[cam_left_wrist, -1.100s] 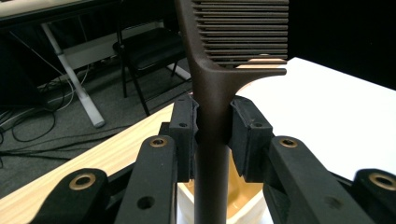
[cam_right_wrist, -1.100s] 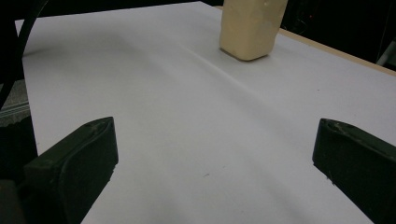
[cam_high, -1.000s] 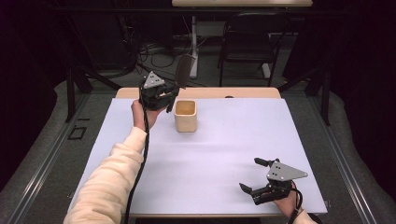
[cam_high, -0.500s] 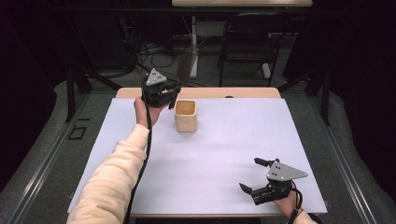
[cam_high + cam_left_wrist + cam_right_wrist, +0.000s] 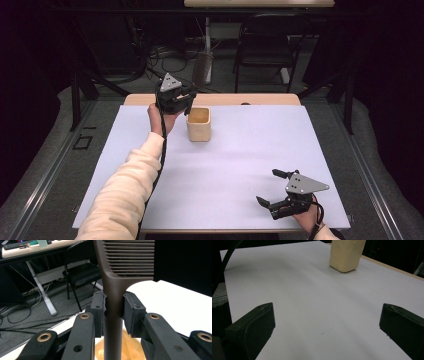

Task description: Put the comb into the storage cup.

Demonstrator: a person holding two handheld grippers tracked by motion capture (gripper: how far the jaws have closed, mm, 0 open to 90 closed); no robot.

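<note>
My left gripper [image 5: 113, 307] is shut on the handle of a dark brown comb [image 5: 127, 262], whose toothed end points up and away. In the high view the left gripper [image 5: 186, 104] hovers at the table's far left, just left of and above a beige square cup [image 5: 199, 125]. The cup's rim [image 5: 130, 347] shows right beneath the jaws. My right gripper [image 5: 267, 186] rests near the front right corner of the white table top, jaws wide apart with nothing between them. Along the right gripper [image 5: 327, 325] the cup [image 5: 345, 253] stands far off.
The white sheet [image 5: 240, 165] covers the table, with a wooden edge [image 5: 270, 99] along the far side. A black chair [image 5: 262, 55], cables and a desk leg stand on the floor behind. The left forearm in a cream sleeve [image 5: 125, 195] crosses the near left.
The left gripper with the comb has drifted only slightly to the right, toward the cup. The right gripper has stayed put.
</note>
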